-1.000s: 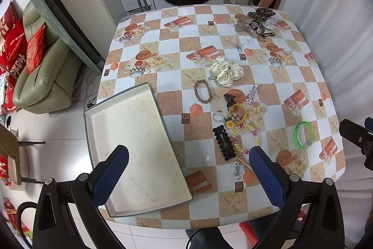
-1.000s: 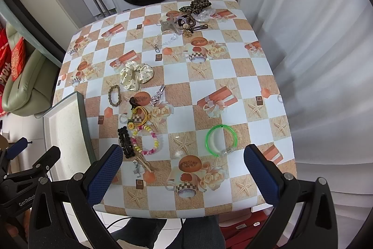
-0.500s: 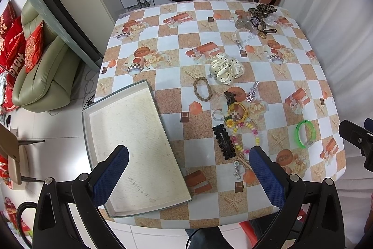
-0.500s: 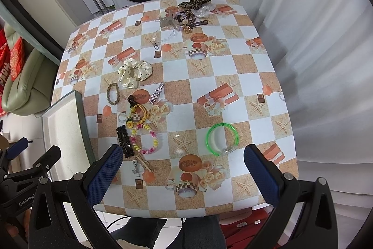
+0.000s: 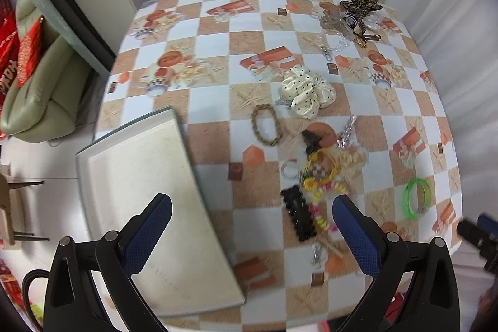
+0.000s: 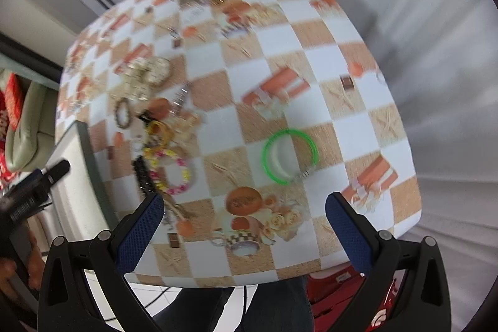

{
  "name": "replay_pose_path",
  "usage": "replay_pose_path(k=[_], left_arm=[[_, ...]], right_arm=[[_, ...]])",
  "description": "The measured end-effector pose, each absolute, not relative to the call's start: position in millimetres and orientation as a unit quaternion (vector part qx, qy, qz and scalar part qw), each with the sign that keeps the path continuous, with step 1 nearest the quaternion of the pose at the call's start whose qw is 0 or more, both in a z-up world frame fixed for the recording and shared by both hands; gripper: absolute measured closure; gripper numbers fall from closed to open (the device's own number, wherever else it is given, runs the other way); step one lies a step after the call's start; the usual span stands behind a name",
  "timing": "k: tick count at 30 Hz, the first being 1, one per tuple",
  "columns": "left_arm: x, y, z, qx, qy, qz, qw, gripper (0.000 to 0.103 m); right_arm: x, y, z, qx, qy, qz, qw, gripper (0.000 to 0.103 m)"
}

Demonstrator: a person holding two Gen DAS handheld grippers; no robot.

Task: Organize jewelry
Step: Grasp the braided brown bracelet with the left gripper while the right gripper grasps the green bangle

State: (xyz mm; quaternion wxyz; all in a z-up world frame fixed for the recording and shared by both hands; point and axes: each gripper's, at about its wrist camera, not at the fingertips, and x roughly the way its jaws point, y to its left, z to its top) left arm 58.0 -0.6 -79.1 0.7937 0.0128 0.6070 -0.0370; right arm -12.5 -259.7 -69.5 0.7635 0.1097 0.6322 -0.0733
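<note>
1. The table (image 5: 218,30) is the biggest thing here. It wears a cloth with orange and white squares, and bits of jewelry are spread over its right half.

2. A flat grey tray (image 5: 149,198) sits on the near left corner. It is empty and sticks out a little past the table edge. A bump could knock it off.

3. The left gripper (image 5: 252,226) hangs above the table with its two blue fingers wide apart, holding nothing. One finger is over the tray and the other is over the jewelry pile.

4. The right gripper (image 6: 244,226) is also spread wide with nothing in it. It hangs over the near edge, close to the green bangle (image 6: 289,156).

5. A cream spotted scrunchie (image 5: 306,91) lies near the middle. A brown bead bracelet (image 5: 266,126) rests just beside it.

6. A black hair clip (image 5: 298,215), a pink and yellow bead bracelet (image 6: 174,173) and yellow rings (image 5: 322,162) are all bunched up together, touching.

7. What could go wrong, I think: that bunch is tangled, so grabbing one piece may drag others along or flick them off the table.

8. The green bangle is thin, round and lying flat, so the fingers may slip off it or push it toward the edge.

9. The right camera view is blurry, so small pieces there are hard to tell.
</note>
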Motion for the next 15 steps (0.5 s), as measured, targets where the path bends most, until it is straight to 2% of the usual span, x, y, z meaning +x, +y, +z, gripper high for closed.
replay_pose_path(k=[15], left_arm=[[147.8, -29.5, -175.2, 0.023, 0.612, -0.029, 0.790, 0.000]], right_arm=[[20.5, -280.7, -172.0, 0.140, 0.646, -0.069, 0.747, 0.019]])
